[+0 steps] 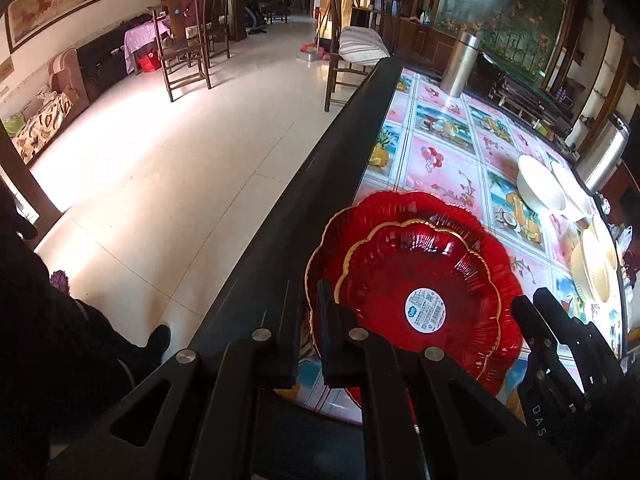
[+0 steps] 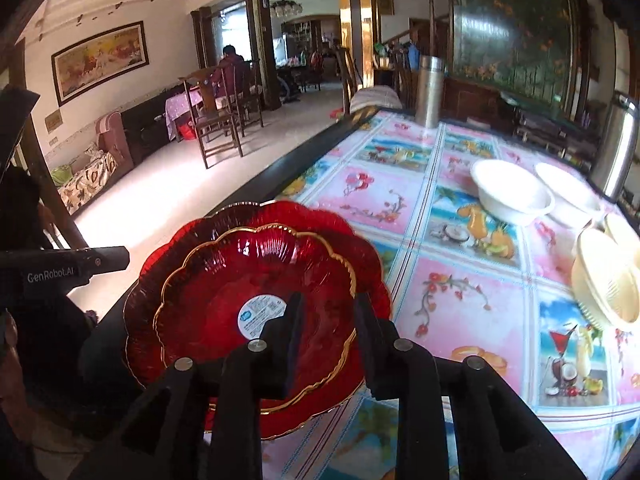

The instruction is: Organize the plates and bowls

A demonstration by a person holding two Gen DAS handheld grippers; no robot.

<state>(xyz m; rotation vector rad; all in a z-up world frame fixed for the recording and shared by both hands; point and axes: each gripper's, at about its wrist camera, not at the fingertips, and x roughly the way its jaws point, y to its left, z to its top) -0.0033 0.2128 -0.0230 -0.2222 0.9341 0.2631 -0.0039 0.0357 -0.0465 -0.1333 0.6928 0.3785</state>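
Two red glass plates with gold scalloped rims lie stacked at the near table edge: a smaller one point(image 1: 420, 280) point(image 2: 256, 280) with a round white sticker lies on a larger one point(image 1: 384, 208) point(image 2: 340, 232). My left gripper point(image 1: 310, 312) is at their left rim, its jaws a small gap apart and empty. My right gripper point(image 2: 328, 320) is open, its jaws straddling the right rim of the stack; it also shows in the left wrist view point(image 1: 536, 308). Two white bowls point(image 1: 540, 188) point(image 2: 512, 192) and cream bowls point(image 1: 592, 268) point(image 2: 608, 280) sit at the far right.
The table point(image 2: 440, 280) has a pink pictured cloth and a black raised edge point(image 1: 320, 184). A steel flask point(image 2: 430, 92) stands at the far end, a steel kettle point(image 2: 618, 148) at the right. Tiled floor and wooden chairs lie to the left.
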